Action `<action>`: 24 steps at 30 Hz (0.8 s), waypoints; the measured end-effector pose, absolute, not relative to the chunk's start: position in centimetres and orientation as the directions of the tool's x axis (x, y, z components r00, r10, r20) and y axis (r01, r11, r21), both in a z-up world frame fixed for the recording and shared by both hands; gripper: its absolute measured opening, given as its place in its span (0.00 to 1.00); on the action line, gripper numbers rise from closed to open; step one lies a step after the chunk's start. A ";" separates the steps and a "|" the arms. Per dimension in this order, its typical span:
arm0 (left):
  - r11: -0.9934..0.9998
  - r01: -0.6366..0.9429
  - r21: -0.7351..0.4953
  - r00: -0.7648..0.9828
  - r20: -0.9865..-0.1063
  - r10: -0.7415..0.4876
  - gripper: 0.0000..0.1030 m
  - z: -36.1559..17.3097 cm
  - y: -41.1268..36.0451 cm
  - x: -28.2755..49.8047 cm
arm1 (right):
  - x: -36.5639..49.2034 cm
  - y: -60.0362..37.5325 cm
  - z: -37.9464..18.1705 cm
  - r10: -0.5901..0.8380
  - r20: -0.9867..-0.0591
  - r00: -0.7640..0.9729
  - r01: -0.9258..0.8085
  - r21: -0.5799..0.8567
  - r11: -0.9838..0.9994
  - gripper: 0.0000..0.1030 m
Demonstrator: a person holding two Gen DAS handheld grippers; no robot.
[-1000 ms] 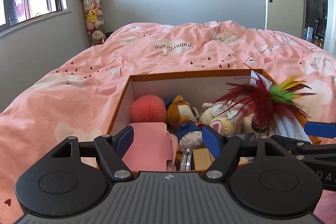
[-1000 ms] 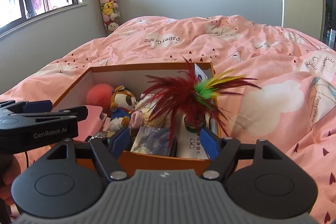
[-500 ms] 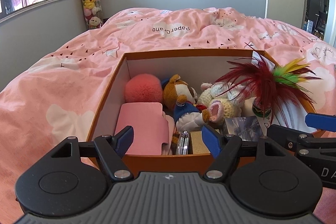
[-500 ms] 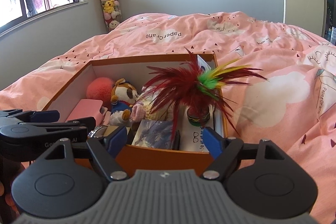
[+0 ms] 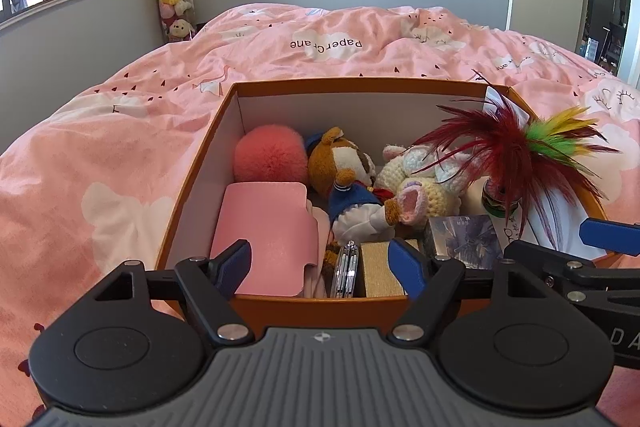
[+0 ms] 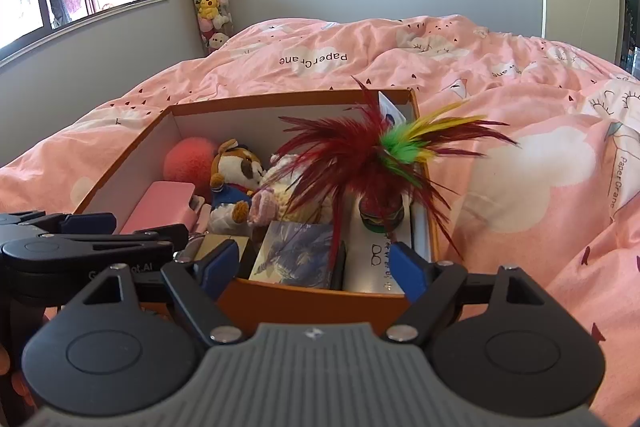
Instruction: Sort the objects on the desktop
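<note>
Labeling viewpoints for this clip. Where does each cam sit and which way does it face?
Left wrist: on the left tool, open, facing the orange box; right tool at its right edge.
Right wrist: on the right tool, open, facing the box's right half; left tool at its left edge.
Shared: box, feather toy, pink bedspread.

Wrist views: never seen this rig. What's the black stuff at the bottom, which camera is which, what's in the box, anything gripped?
No robot arm here: a person carries a two-finger gripper in each hand, each with a fisheye camera looking along its fingers. The black plates with blue pads are the left gripper in the left wrist view and the right gripper in the right wrist view. Both are open and hold nothing. They hover at the near edge of an orange box sitting on a pink bedspread. Inside: a pink pompom, a pink case, a plush dog, a crocheted toy and a feather toy.
</note>
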State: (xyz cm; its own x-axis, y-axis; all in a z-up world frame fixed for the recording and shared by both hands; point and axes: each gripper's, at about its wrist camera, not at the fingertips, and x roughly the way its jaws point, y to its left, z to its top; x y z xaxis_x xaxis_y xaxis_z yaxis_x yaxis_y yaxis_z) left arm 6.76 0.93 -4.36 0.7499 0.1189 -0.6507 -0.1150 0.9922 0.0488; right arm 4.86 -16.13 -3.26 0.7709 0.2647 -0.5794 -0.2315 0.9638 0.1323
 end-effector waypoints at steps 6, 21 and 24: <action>0.992 -0.115 0.050 0.749 -0.652 0.120 0.86 -4.4 0.9 6.8 | 4.8 -16.1 -3.3 0.262 -0.581 0.771 -0.230 0.131 0.964 0.81; 0.993 -0.109 0.044 0.746 -0.657 0.111 0.86 -4.5 0.8 6.9 | 4.9 -16.2 -3.5 0.259 -0.583 0.770 -0.227 0.129 0.965 0.81; 0.994 -0.103 0.041 0.746 -0.658 0.105 0.86 -4.6 0.7 6.9 | 4.9 -16.2 -3.5 0.259 -0.583 0.770 -0.227 0.129 0.965 0.81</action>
State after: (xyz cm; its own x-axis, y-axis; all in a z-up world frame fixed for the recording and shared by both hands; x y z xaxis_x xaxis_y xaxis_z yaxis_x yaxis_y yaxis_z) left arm 6.88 0.73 -4.58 0.7459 0.1048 -0.6577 -0.1033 0.9938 0.0412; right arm 4.87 -16.17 -3.46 0.7698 0.2594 -0.5833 -0.2274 0.9652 0.1291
